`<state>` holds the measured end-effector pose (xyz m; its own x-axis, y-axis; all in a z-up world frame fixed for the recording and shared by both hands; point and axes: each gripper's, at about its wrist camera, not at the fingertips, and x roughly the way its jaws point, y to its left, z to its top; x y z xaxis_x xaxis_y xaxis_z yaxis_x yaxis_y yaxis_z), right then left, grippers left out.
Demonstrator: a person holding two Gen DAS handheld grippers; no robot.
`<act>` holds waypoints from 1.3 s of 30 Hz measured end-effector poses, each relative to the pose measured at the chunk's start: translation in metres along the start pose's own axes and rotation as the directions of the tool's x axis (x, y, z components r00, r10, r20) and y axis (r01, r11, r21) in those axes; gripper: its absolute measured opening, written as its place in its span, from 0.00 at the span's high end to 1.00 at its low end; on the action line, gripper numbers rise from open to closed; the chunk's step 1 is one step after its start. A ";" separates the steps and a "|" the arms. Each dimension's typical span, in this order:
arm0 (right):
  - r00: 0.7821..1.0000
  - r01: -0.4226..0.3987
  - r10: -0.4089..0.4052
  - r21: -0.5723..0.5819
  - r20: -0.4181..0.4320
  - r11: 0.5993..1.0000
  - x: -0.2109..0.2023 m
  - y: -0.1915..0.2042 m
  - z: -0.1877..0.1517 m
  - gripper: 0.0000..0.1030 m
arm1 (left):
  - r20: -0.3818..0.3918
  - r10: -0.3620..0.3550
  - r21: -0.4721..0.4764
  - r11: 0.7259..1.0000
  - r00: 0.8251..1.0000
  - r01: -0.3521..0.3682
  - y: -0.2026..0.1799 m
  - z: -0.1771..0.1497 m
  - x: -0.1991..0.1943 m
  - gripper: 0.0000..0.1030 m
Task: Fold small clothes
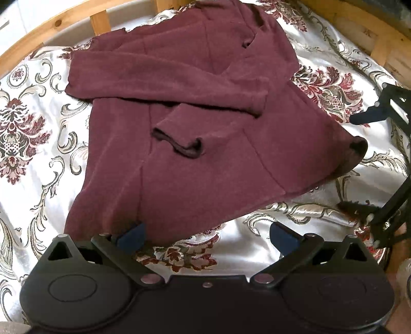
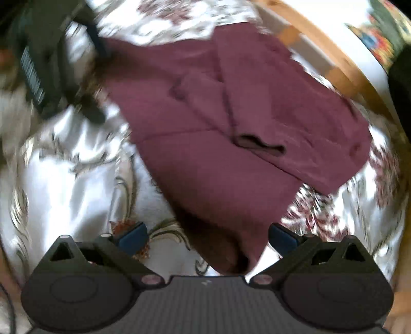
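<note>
Your left gripper (image 1: 206, 235) sits at the near edge of the sweater (image 1: 185, 123), its jaws spread wide with nothing between them. The left finger (image 1: 132, 235) of that gripper touches or just overlaps the sweater's near hem, while the right one is over bare bedspread (image 1: 38, 144).

The maroon sweater lies spread on the flowered satin bedspread, roughly in the middle of the scene. Both sleeves are folded across the front: one runs from the left side over to the right, and the second sleeve's dark cuff (image 1: 177, 144) rests near the middle of the body. The bottom right corner of the hem (image 1: 357, 147) curls up a little. Behind the sweater, at the far side, a wooden rail (image 1: 64, 23) runs along the edge of the bed.

Your right gripper (image 2: 208, 237) is over at the right side of the sweater, and its jaws are also wide apart. In the right wrist view, which is blurred by motion, a corner of the sweater (image 2: 226, 246) lies between the fingers (image 2: 282, 237), not pinched. From the left wrist view you see that gripper (image 1: 370, 115) just beside the sweater's right edge.
</note>
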<state>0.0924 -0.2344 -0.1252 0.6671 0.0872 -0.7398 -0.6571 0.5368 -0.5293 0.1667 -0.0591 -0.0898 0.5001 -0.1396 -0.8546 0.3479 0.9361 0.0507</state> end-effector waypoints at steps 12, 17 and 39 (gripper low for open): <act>0.999 0.032 -0.037 0.132 0.034 0.991 0.006 -0.017 -0.003 0.01 | -0.011 0.005 0.000 1.000 1.000 -0.005 0.002 0.000 0.002 0.01; 1.000 0.007 -0.012 0.144 0.029 0.990 0.007 -0.019 -0.003 0.06 | -0.017 0.006 -0.004 1.000 1.000 -0.006 0.002 0.000 0.003 0.01; 0.977 -0.082 -0.011 0.426 0.212 0.901 -0.021 -0.063 -0.015 0.91 | -0.061 0.138 0.025 0.990 0.989 -0.137 0.004 0.006 0.024 0.10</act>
<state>0.1144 -0.2825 -0.0826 0.7338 0.2569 -0.6289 -0.4971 0.8340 -0.2394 0.1847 -0.0606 -0.1068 0.4942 0.0112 -0.8693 0.2962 0.9379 0.1805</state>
